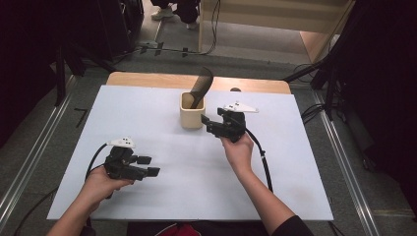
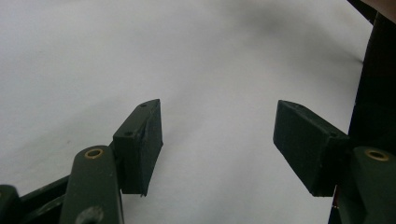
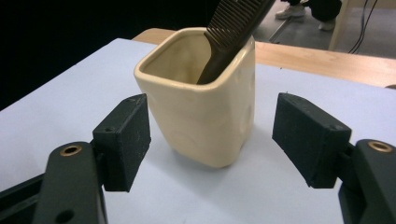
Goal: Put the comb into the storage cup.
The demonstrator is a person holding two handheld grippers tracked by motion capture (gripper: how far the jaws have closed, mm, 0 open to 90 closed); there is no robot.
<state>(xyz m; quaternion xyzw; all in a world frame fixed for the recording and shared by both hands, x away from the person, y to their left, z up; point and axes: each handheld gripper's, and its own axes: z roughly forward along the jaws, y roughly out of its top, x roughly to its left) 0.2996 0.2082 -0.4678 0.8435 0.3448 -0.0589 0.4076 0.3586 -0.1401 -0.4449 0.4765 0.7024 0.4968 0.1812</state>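
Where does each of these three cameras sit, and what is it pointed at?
High view: above the table, looking forward and down; forearms, both hands and both tongs show.
Left gripper view: on the left tongs, facing bare tabletop between open jaws.
Right gripper view: on the right tongs, facing the cream cup holding a comb.
Shared: high and right views both show the cup.

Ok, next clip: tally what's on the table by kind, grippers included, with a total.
Cup: 1, cream
Comb: 1, dark, standing in the cup
Grippers: 2, left gripper and right gripper, both open
Total: 4
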